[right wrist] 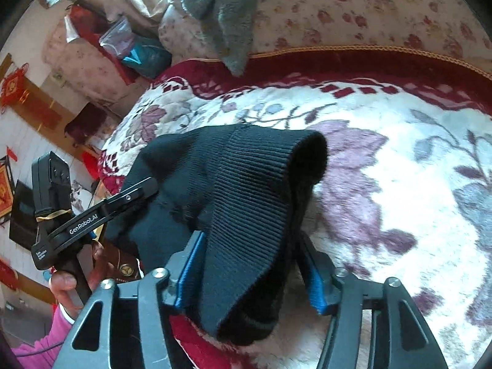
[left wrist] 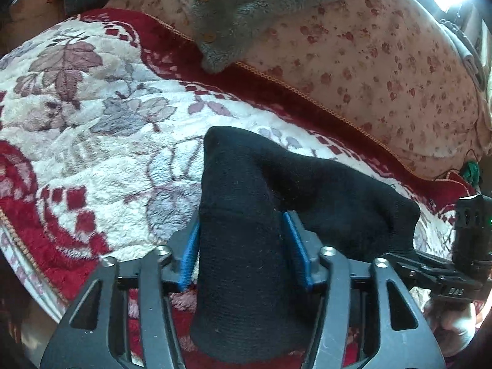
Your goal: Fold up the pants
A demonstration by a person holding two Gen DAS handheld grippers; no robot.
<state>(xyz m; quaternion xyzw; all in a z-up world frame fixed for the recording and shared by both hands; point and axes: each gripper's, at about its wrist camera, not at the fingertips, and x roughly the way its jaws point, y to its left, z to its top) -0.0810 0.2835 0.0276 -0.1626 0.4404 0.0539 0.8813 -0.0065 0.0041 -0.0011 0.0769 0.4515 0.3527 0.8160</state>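
Left wrist view first: my left gripper [left wrist: 241, 250] sits at the bottom centre of the frame with its blue pads [left wrist: 188, 256] spread apart, and a thick column of the black pants [left wrist: 246, 215] rises straight up between them from the bottom edge. The cloth fills most of the gap, yet I judge that the pads no longer press on it, so it lies loose in the open jaws. From the peak at mid frame the fabric slopes off to the lower right, toward my right gripper [left wrist: 442, 279], of which only the black side shows at the right edge, so the long axis of the pants runs from my left tool across to the right one. Everything rests on the floral blanket [left wrist: 92, 101]. Right wrist view next: my right gripper [right wrist: 252, 272] is likewise parted at bottom centre, with the ribbed band of the pants [right wrist: 246, 190] draped between the pads [right wrist: 190, 264] and hanging slack, not pinched. The cloth stretches to the left of the frame, where my left gripper [right wrist: 101, 212] lies on it. Each tool is at its own end of the fold, both ends lie near the bottom of the frames, and bare blanket lies above.
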